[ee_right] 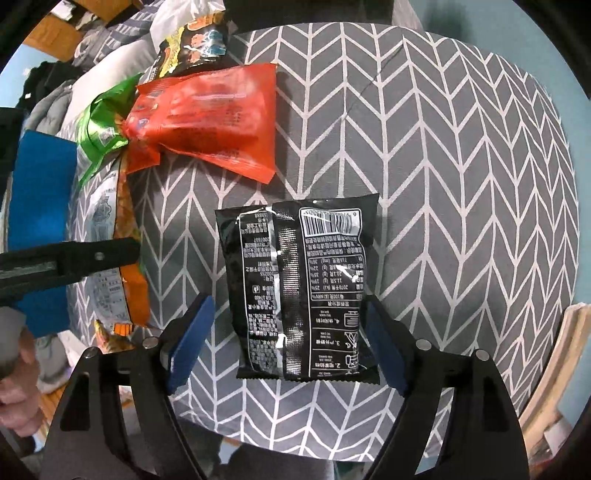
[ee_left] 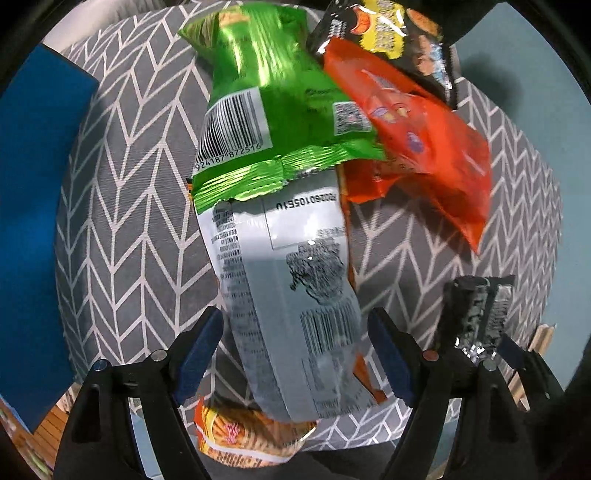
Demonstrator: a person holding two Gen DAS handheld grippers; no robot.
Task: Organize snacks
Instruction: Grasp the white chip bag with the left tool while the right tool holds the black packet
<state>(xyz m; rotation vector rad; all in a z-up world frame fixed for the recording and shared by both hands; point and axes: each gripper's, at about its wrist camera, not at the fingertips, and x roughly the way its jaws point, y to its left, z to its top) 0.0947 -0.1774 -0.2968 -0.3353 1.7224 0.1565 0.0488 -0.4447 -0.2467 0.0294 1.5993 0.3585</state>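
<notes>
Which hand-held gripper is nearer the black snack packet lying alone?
Right. The right hand-held gripper is open with its fingers on either side of the black snack packet. The left hand-held gripper is off to the side, open around the white-backed packet.

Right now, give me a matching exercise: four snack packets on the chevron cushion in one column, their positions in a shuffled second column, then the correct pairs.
Things:
1. black packet with white print
2. green packet
3. white-backed orange packet
4. red-orange packet

Places:
A. lying over the top end of the white-backed packet
B. alone, between the open fingers of the right hand-held gripper
C. between the open fingers of the left hand-held gripper
D. resting against the green packet's side, next to a black and yellow packet

Pairs: 1-B, 2-A, 3-C, 4-D
</notes>
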